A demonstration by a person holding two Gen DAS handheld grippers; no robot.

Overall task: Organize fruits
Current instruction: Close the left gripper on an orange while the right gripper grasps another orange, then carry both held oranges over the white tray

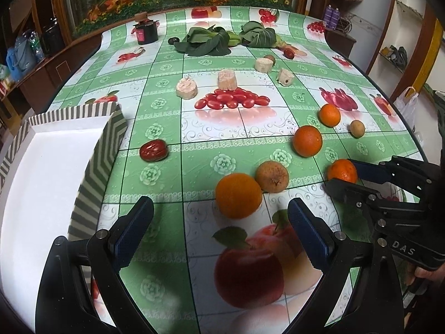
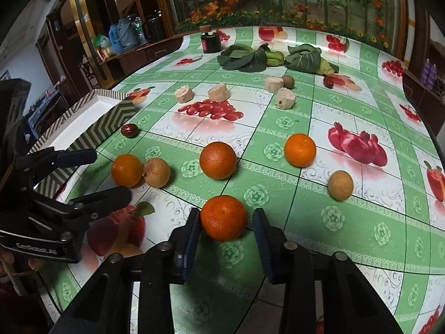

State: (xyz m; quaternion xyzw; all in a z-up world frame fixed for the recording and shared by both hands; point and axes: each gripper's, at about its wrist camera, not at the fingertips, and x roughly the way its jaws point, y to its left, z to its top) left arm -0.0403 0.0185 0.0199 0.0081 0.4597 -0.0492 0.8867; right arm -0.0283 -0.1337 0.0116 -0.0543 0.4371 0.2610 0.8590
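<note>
Right gripper (image 2: 226, 232): jaws angled down, narrowed around an orange (image 2: 224, 217); left pad touching the fruit, right pad just beside it with a sliver of gap, so contact on that side unclear; also seen at right edge of the left wrist view (image 1: 343, 179), jaws either side of the same orange. Left gripper (image 1: 219, 228): jaws spread wide, nothing between them, pitched down; a hand (image 2: 11, 267) grips its handle at lower left.

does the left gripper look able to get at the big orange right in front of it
Probably yes: the left gripper stands open, aimed at the orange, with bare tablecloth between. The brown fruit touching its far side might crowd the right jaw.
</note>
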